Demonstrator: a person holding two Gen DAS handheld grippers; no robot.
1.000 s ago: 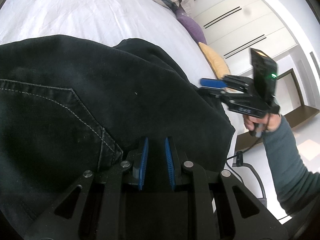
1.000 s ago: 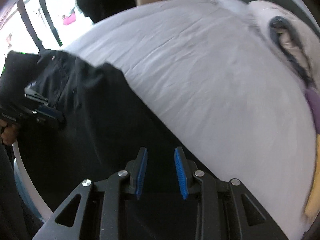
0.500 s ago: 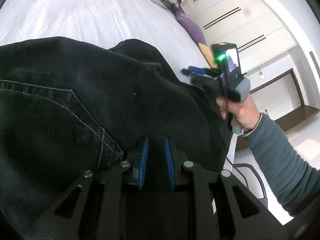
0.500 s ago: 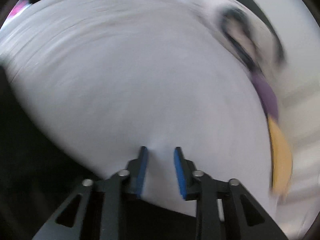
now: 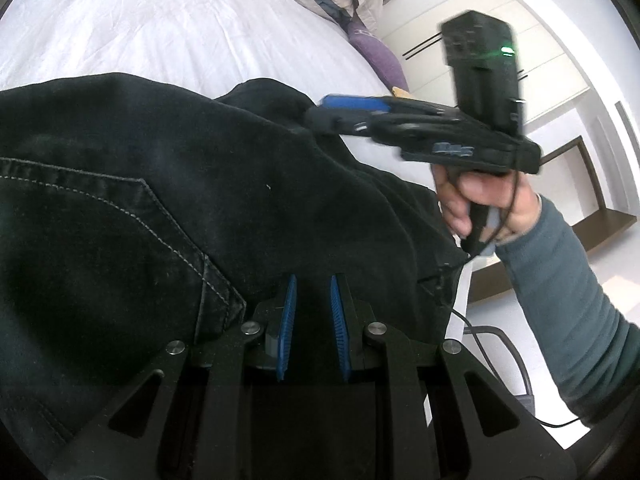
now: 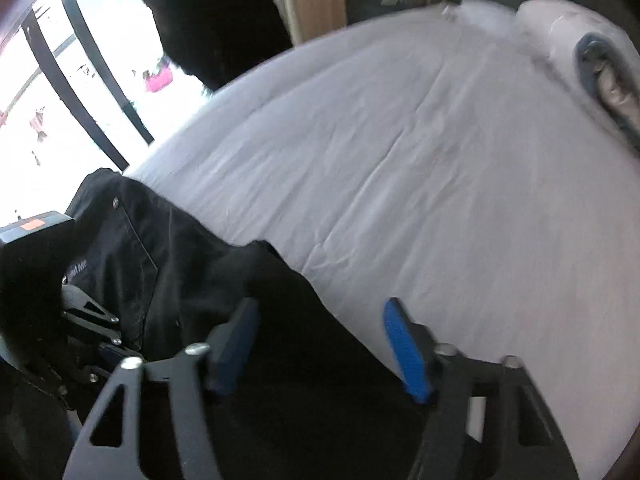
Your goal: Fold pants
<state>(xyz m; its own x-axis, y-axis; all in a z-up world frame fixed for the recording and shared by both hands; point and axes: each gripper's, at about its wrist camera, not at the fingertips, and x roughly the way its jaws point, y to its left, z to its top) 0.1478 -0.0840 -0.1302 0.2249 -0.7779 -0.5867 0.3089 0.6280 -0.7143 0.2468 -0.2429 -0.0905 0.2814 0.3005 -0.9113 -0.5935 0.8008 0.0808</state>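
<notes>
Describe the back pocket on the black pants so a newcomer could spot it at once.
Start at the wide white bed sheet; a pair of black denim pants lies bunched along its near edge. On the pants, to the left of the left hand-held gripper, sits the pointed denim back pocket. Pale double stitching outlines it, the only light lines on the dark cloth.

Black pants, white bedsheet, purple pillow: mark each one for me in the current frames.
black pants [image 5: 132, 216], left wrist view, on the stitched back pocket.
white bedsheet [image 6: 440, 184], right wrist view, on the bare creased middle.
purple pillow [image 5: 380, 58], left wrist view, on its visible side near the bed's far end.
</notes>
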